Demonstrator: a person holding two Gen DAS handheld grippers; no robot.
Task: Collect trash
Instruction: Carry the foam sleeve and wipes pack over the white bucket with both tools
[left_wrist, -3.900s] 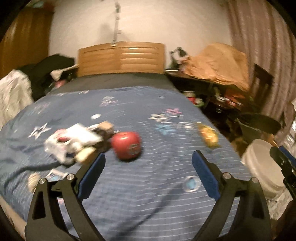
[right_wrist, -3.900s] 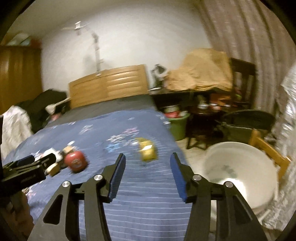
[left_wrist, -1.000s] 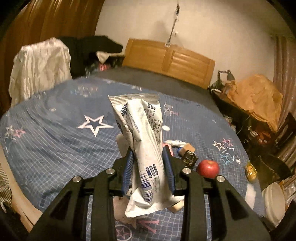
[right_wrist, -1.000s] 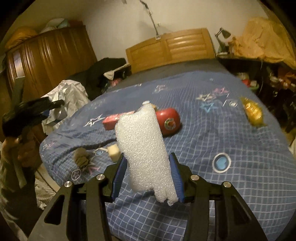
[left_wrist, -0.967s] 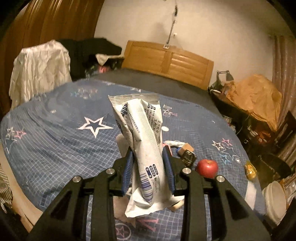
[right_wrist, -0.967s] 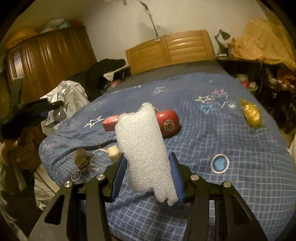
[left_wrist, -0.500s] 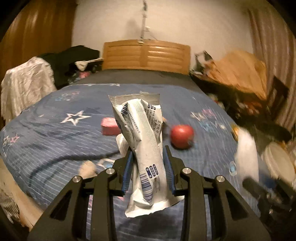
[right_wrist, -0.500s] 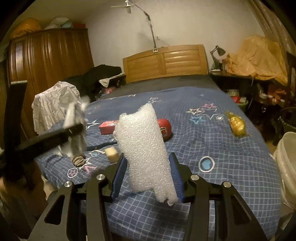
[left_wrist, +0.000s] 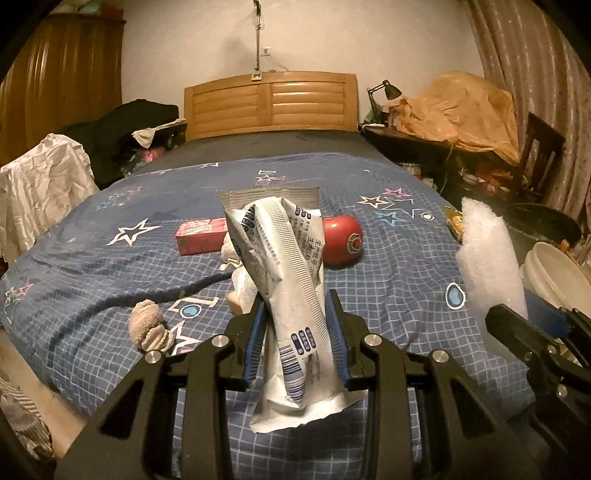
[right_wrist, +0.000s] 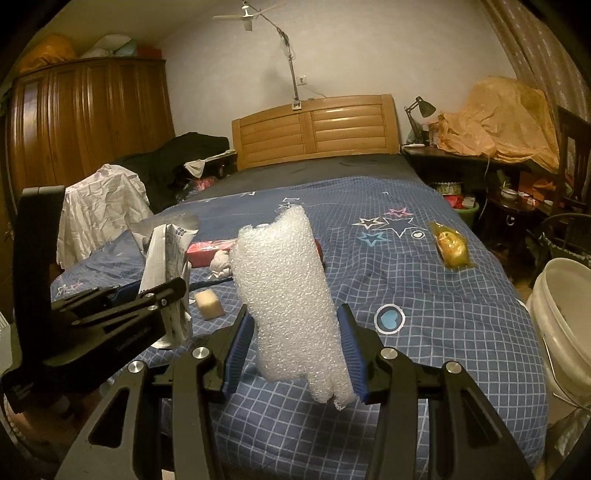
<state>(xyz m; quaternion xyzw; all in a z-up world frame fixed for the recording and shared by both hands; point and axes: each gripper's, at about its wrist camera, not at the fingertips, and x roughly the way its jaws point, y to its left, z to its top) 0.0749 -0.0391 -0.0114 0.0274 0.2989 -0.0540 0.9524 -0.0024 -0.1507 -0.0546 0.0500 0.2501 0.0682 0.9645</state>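
My left gripper (left_wrist: 295, 325) is shut on a white and blue printed wrapper (left_wrist: 284, 280), held upright above the bed's near edge. My right gripper (right_wrist: 295, 332) is shut on a white piece of bubble foam (right_wrist: 288, 291), also held above the bed. Each gripper shows in the other view: the foam (left_wrist: 487, 266) at the right of the left wrist view, the wrapper (right_wrist: 166, 266) at the left of the right wrist view. A white bucket (right_wrist: 561, 321) stands on the floor at the bed's right side.
On the blue star bedspread (left_wrist: 110, 266) lie a red box (left_wrist: 201, 236), a red apple (left_wrist: 341, 240), a crumpled grey wad (left_wrist: 149, 325), a beige block (right_wrist: 208, 302) and a yellow packet (right_wrist: 452, 249). A cluttered desk (right_wrist: 480, 158) and chair stand right.
Both grippers have swung right to face the headboard and pulled back from the bed, still holding the wrapper and the foam. The bucket has come into view at the right.
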